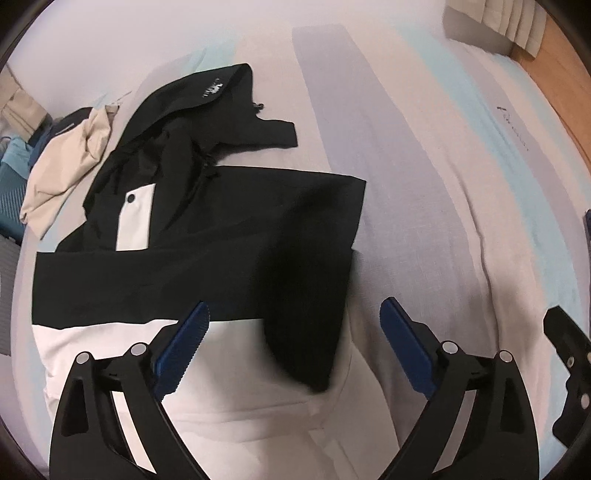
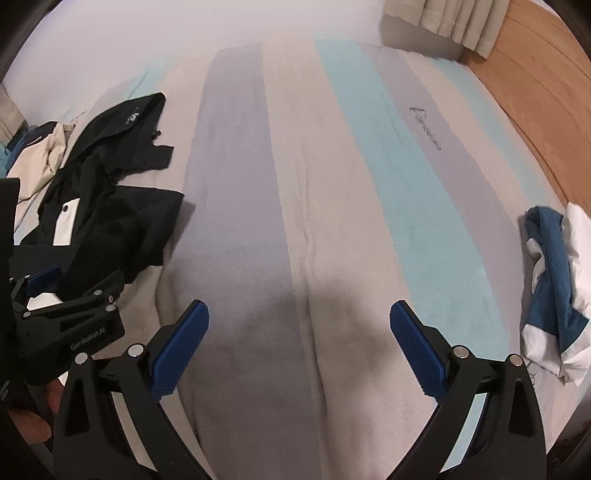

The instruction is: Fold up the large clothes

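Observation:
A black and white jacket (image 1: 207, 236) lies on the striped bedsheet (image 1: 424, 184), with its sleeves folded across the body and its hood toward the far side. My left gripper (image 1: 295, 332) is open and empty, hovering over the jacket's white lower part. The jacket also shows at the left of the right wrist view (image 2: 110, 206). My right gripper (image 2: 299, 332) is open and empty above bare sheet, to the right of the jacket. The left gripper's body (image 2: 70, 325) shows at the left edge of that view.
A beige garment (image 1: 66, 162) lies crumpled beyond the jacket at the left. A blue and white garment (image 2: 557, 284) lies at the bed's right edge. Wooden floor (image 2: 535, 92) and curtains (image 2: 461, 22) are beyond the bed at right.

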A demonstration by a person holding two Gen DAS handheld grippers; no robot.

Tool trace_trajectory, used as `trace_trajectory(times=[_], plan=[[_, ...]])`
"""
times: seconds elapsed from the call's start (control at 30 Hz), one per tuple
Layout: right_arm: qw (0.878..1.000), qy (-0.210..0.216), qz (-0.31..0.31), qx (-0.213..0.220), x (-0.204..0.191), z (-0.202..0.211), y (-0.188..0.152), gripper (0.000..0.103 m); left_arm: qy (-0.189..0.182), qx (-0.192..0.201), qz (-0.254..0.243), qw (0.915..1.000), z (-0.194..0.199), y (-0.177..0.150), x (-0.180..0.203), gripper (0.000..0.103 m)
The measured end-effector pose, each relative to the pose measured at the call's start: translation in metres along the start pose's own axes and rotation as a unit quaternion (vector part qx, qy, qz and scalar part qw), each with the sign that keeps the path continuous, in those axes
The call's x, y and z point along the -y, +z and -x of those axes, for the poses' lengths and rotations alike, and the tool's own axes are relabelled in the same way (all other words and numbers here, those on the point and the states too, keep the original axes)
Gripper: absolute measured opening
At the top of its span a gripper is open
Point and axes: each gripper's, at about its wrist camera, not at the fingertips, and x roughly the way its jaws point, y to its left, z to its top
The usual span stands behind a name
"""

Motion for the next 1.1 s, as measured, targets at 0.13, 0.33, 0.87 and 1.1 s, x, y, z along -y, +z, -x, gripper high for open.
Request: trace_trajectory(times=[0.13,0.33,0.87,1.1], plan=[[1.000,0.009,0.013,0.010,-0.016,0.014,0.008,0.095,-0.007,0.003,0.009,0.9999,0.016,0.001,-0.021,0.095],[0.998,0.040,0.041,0.033,-0.069,0.044,0.033,0.095,-0.016,0.015,0.033,0.9992,0.045,0.006,-0.086,0.096],[0.988,0.070,0.115,0.082,-0.247,0.062,0.111,0.096,-0.055,0.045,-0.007,0.9974,0.046,0.058,-0.275,0.097],[0.985,0.065,0.141,0.078,-0.277,0.025,0.151,0.096,-0.083,0.049,-0.012,0.9952,0.009,0.099,-0.305,0.097]])
